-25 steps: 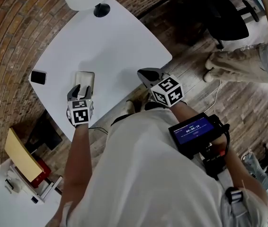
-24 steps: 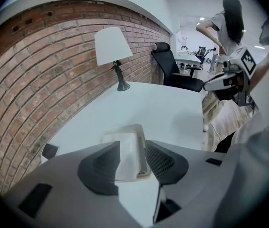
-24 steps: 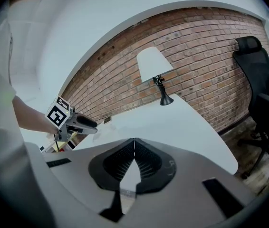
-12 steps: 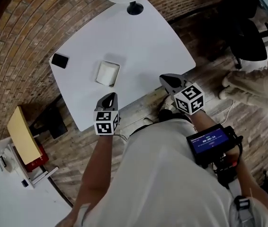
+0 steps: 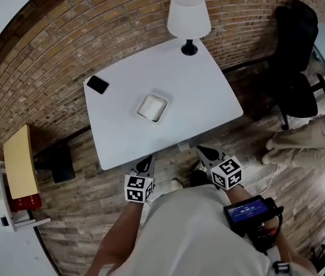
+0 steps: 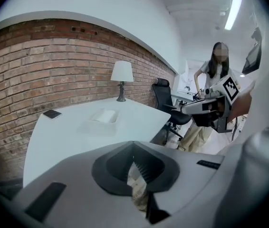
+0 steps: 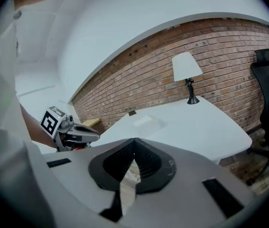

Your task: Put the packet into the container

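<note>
Hovering off the table (image 5: 200, 99), left claw (image 5: 148, 162) and right claw (image 5: 204, 151) are closed, empty.

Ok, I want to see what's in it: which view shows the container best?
The head view: it looks down into the container, something white inside. Both gripper views catch it only from a low side angle, far off and faint.
</note>
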`<action>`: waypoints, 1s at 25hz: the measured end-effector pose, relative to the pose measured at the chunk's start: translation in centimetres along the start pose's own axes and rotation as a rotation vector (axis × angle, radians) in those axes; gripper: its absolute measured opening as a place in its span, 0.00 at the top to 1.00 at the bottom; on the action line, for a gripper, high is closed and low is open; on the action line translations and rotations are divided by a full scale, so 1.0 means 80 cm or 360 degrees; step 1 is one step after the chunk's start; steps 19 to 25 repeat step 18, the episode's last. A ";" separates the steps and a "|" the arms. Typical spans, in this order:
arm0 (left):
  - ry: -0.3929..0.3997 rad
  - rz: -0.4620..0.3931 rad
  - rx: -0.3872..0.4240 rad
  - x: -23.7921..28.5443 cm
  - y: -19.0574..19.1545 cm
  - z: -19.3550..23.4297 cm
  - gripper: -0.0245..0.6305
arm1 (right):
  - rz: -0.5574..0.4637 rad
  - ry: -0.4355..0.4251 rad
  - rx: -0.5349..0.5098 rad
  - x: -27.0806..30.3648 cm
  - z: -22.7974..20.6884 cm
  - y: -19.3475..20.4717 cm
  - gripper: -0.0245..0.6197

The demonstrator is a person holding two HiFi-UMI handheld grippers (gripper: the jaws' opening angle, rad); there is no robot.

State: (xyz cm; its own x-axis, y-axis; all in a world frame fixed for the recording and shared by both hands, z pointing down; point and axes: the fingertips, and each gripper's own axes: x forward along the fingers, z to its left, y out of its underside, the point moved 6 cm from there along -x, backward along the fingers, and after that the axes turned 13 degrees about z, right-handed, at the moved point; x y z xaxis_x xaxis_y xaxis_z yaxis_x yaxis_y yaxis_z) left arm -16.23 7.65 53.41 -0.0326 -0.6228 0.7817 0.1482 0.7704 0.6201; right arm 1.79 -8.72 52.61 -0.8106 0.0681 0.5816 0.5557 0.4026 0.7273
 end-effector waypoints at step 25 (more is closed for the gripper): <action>0.0081 -0.0153 0.0027 -0.041 0.025 -0.013 0.95 | -0.0050 0.0053 -0.0123 -0.018 0.067 0.010 0.95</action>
